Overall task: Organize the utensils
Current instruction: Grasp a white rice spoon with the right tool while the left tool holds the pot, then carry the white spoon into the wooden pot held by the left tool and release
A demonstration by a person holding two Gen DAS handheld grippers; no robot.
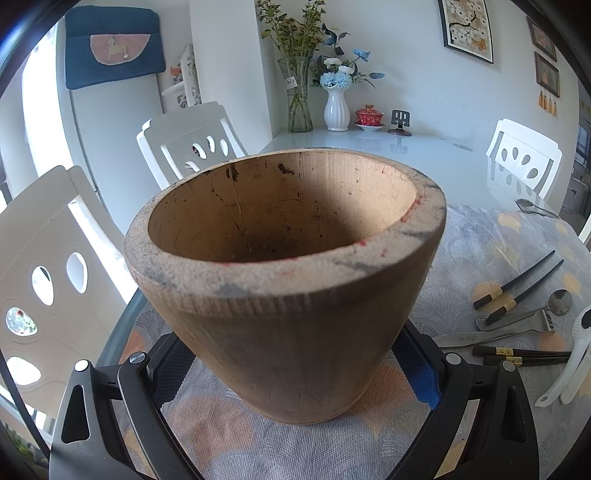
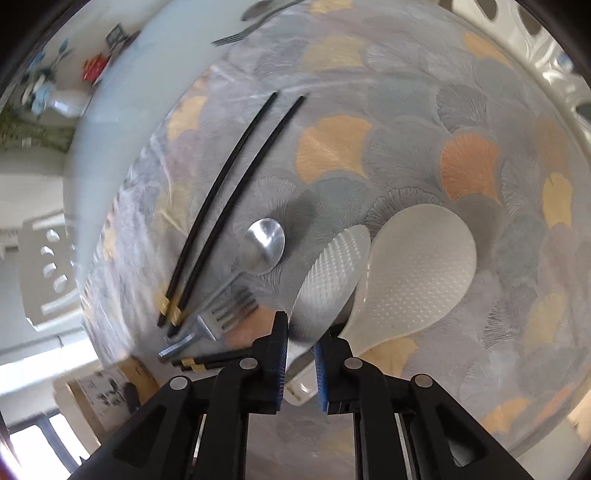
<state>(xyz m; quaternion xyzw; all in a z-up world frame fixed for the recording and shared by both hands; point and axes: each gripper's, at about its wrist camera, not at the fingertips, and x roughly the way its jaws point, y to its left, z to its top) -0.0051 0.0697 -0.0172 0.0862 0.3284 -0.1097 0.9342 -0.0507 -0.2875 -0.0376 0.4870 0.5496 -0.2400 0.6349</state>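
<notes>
Ahead of my left gripper, past the patterned tablecloth (image 1: pixel 491 236), the glossy white table (image 1: pixel 424 155) runs back to the wall. At its far end I see a clear glass vase (image 1: pixel 297 96) of green stems, a white ribbed vase (image 1: pixel 336 109) of blue and white flowers just right of it, then a red lidded cup (image 1: pixel 369 116) on a saucer and a small dark stand (image 1: pixel 400 122). White chairs (image 1: pixel 192 142) stand off to my left and right. Framed pictures (image 1: pixel 467 26) hang on the wall above.

Worn wooden holder (image 1: pixel 284 295) upright and empty; white rice paddles (image 2: pixel 417 266), chopsticks (image 2: pixel 229 192), spoon (image 2: pixel 264 245) (fork (image 2: pixel 225 314) too) flat beside it.
</notes>
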